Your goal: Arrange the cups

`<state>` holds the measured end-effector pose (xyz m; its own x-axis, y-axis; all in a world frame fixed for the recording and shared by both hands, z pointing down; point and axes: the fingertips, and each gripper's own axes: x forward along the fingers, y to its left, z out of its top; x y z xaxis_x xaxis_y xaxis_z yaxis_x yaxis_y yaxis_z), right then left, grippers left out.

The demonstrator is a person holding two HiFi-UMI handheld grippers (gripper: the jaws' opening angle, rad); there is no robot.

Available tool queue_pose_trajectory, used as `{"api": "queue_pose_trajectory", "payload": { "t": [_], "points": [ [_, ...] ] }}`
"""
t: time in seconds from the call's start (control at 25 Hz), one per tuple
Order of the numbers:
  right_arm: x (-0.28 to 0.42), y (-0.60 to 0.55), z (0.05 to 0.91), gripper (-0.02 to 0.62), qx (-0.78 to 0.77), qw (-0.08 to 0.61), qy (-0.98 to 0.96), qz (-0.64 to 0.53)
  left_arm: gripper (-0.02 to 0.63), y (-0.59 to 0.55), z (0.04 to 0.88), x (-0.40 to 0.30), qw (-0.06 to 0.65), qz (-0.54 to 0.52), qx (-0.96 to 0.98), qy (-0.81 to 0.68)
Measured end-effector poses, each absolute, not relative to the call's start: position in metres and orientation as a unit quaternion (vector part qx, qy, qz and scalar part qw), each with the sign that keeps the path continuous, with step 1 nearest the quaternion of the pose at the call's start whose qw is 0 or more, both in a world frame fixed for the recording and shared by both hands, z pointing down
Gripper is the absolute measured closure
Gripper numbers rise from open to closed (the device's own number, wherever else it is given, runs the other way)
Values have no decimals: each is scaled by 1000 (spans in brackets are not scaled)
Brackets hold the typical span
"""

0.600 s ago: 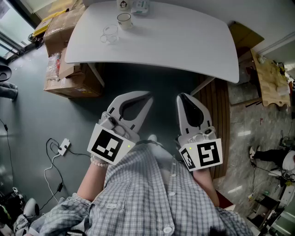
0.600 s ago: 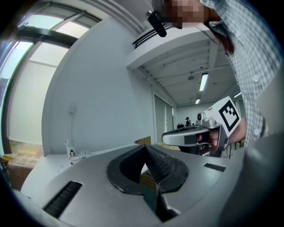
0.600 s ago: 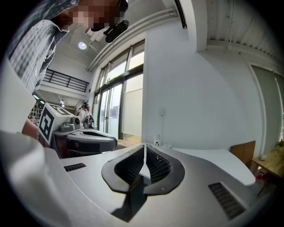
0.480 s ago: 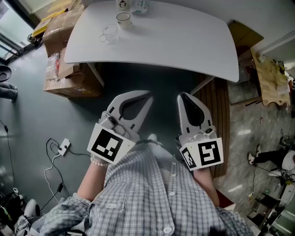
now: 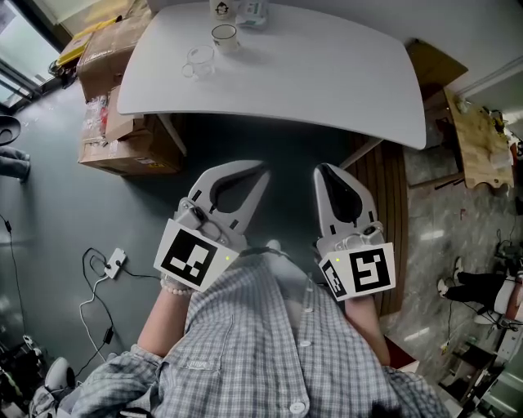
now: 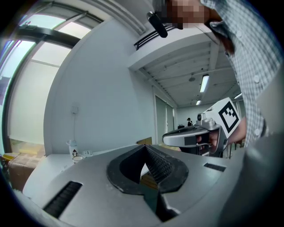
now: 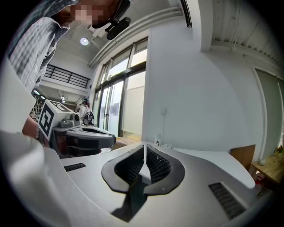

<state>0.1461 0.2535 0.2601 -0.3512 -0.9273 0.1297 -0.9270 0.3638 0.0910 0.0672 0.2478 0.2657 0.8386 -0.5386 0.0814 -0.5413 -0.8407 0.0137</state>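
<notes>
On the far left part of the white table [image 5: 327, 73] stand a clear glass cup [image 5: 198, 61] and a cream mug [image 5: 224, 35]. A small white bottle [image 5: 219, 8] with a penguin print is behind them. My left gripper [image 5: 262, 170] and right gripper [image 5: 322, 170] hang side by side over the floor, short of the table's near edge and well away from the cups. Both are shut with nothing between the jaws. The left gripper view shows its shut tips [image 6: 145, 146], the mug [image 6: 77, 158] far off and the right gripper's body [image 6: 195, 137] alongside. In the right gripper view its tips [image 7: 145, 146] are shut too.
Cardboard boxes [image 5: 122, 131] are stacked on the floor by the table's left end. A power strip [image 5: 113, 260] with cables lies on the floor at the left. A dark wooden panel [image 5: 394, 175] stands under the table's right end, and a wooden board [image 5: 482, 139] lies further right.
Only the head view has shifted very slightly. Both grippers stay shut in the same place and the cups have not moved.
</notes>
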Motion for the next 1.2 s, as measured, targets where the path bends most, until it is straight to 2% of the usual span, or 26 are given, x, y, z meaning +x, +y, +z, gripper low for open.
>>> {"api": "queue_pose_trajectory", "payload": {
  "t": [0.52, 0.76, 1.08, 1.2],
  "points": [
    [107, 232, 261, 565, 581, 67, -811, -3, 597, 227, 267, 12, 10, 32, 955, -294],
    [109, 236, 265, 565, 584, 65, -809, -1, 597, 225, 270, -8, 10, 35, 949, -312],
    [110, 217, 268, 565, 577, 84, -812, -26, 597, 207, 274, -27, 16, 36, 938, -345],
    [116, 202, 275, 565, 575, 110, -810, -42, 597, 199, 275, -24, 13, 41, 936, -349]
  ]
}}
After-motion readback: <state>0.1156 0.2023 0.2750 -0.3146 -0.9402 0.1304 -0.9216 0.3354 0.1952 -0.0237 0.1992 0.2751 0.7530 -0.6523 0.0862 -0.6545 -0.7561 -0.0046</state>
